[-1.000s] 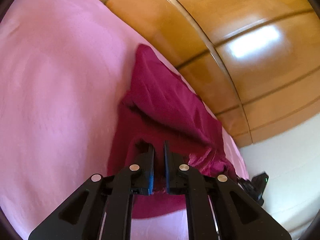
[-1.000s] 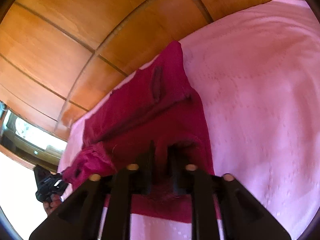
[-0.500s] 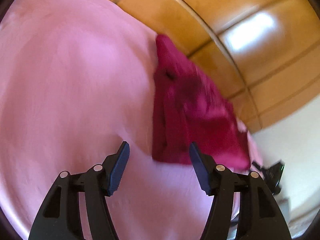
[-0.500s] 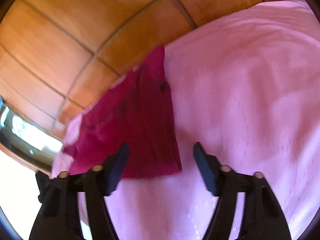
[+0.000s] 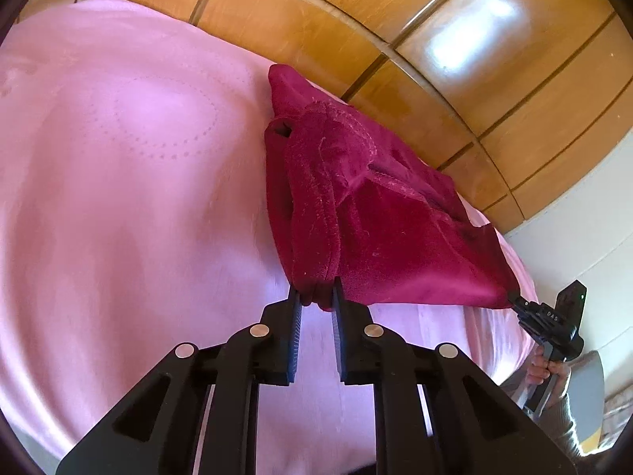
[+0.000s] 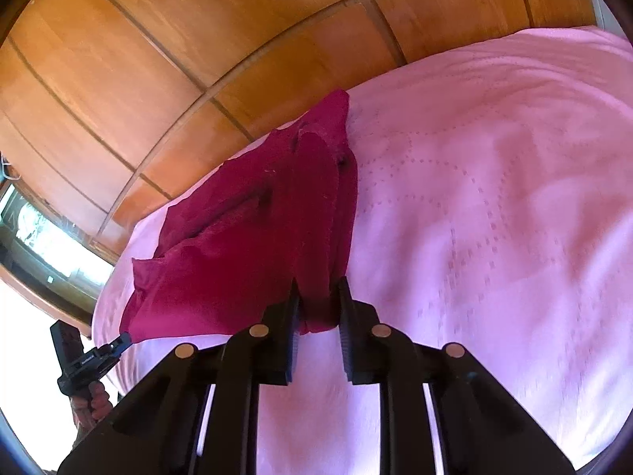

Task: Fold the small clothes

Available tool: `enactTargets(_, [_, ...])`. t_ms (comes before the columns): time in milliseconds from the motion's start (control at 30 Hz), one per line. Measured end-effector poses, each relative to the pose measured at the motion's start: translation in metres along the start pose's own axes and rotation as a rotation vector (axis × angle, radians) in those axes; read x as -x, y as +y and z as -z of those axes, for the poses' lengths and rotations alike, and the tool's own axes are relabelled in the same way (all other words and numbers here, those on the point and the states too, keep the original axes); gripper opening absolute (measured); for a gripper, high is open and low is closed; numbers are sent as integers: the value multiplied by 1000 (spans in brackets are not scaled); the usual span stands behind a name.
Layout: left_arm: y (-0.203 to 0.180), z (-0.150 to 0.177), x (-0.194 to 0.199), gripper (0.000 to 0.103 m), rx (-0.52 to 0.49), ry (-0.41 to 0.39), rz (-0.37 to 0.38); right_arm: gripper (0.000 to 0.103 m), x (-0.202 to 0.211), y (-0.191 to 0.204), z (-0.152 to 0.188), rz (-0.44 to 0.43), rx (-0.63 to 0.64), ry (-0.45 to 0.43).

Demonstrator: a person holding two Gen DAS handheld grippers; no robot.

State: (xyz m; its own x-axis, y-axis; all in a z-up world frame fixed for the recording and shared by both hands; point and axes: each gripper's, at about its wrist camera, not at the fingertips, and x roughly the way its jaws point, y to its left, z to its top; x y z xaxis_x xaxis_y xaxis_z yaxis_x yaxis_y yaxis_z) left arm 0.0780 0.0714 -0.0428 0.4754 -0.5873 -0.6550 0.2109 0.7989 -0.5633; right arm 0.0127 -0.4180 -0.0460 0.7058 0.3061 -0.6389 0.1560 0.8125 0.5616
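A dark red fleece garment [image 5: 376,206] lies folded on the pink bedspread [image 5: 118,198], stretched near its wooden-wall edge. My left gripper [image 5: 315,295] is shut on the garment's near left corner. My right gripper [image 6: 318,297] is shut on the near right corner of the same garment [image 6: 253,237]. Each gripper shows in the other's view, pinching the opposite corner: the right one [image 5: 514,301] in the left wrist view, the left one [image 6: 124,338] in the right wrist view. The near edge is pulled taut between them.
A wooden panelled wall [image 5: 435,39] runs along the far side of the bed. A window [image 6: 35,237] is at the left in the right wrist view. A white wall [image 5: 585,213] stands at the right. The bedspread [image 6: 494,198] stretches wide beside the garment.
Both grippers let go of the garment, opened wide and drew back half a second ago. They have now closed again on its two near corners.
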Motion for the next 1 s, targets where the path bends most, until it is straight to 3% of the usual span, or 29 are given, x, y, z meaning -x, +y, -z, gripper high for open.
enactTargets(167, [5, 34, 27, 13, 19, 41, 16, 15, 21, -2, 29, 11, 20, 54])
enactTargets(300, [5, 74, 43, 13, 31, 107, 6, 15, 36, -11, 59, 41, 19, 136])
enactTargets(400, [5, 87, 48, 15, 27, 130, -16, 15, 40, -15, 75, 62, 26, 193])
enactTargets(600, [-2, 43, 49, 20, -16, 45, -55, 30, 36, 2, 45, 78, 91, 112])
enactTargets(633, [-4, 34, 44, 20, -22, 38, -61, 40, 34, 4, 38, 83, 102, 97])
enactTargets(667, [-6, 25, 38, 20, -35, 37, -52, 44, 29, 9, 28, 94, 117, 70])
enactTargets(800, [-11, 5, 13, 20, -78, 45, -64, 44, 4, 17, 3, 134, 187, 36])
enactTargets(900, [-12, -3, -1, 20, -93, 50, -64, 37, -18, 22, -8, 146, 210, 40])
enactTargets(967, [-11, -5, -3, 20, -94, 36, -66, 15, -32, 25, -11, 167, 236, 65])
enactTargets(1000, [-11, -4, -2, 19, -99, 26, -66, 12, -36, 27, -10, 186, 256, 78])
